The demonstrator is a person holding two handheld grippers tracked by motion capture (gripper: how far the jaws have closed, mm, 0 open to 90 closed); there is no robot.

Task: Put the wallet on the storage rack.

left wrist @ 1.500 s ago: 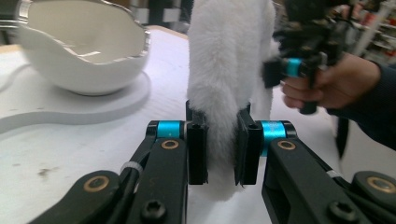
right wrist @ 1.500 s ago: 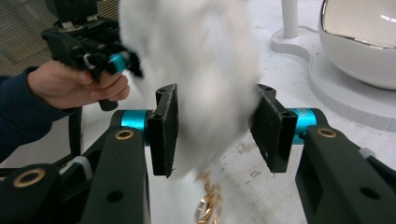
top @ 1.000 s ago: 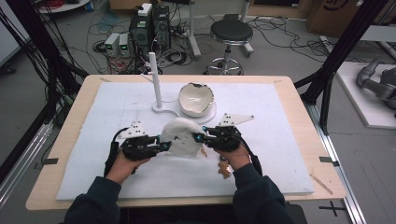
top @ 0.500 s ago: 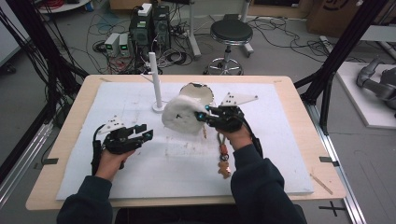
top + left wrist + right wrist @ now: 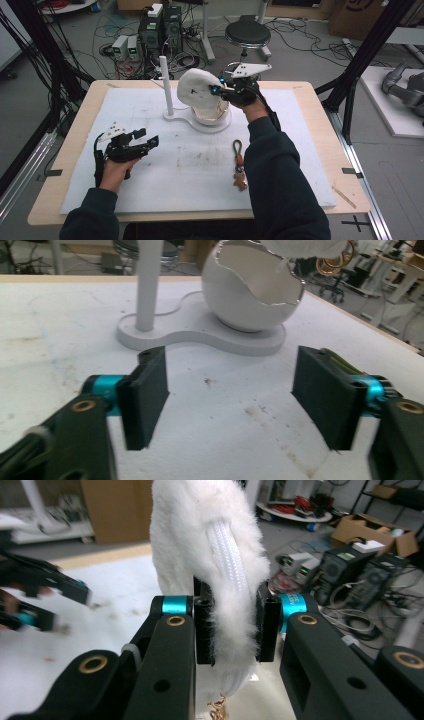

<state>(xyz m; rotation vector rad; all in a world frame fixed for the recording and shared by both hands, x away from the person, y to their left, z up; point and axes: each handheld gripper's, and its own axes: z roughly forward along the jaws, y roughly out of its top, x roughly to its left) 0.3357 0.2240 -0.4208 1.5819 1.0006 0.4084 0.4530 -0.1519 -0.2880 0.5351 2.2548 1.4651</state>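
**Pouch over the bowl, one grip only**

Nearest, the left gripper (image 5: 145, 142) sits low over the desk (image 5: 75, 165), its jaws wide, having just been opening, with nothing between them. Farther off, the right gripper (image 5: 234, 625) has its jaws clamped on the white fluffy pouch (image 5: 197, 90), which hangs above the cracked-egg bowl (image 5: 252, 295) (its cord runs through the pinch). The fur is soft, so I judge it could slip out or snag the jagged rim. The pouch's long axis runs roughly up and down, the loose end pointing at the bowl.
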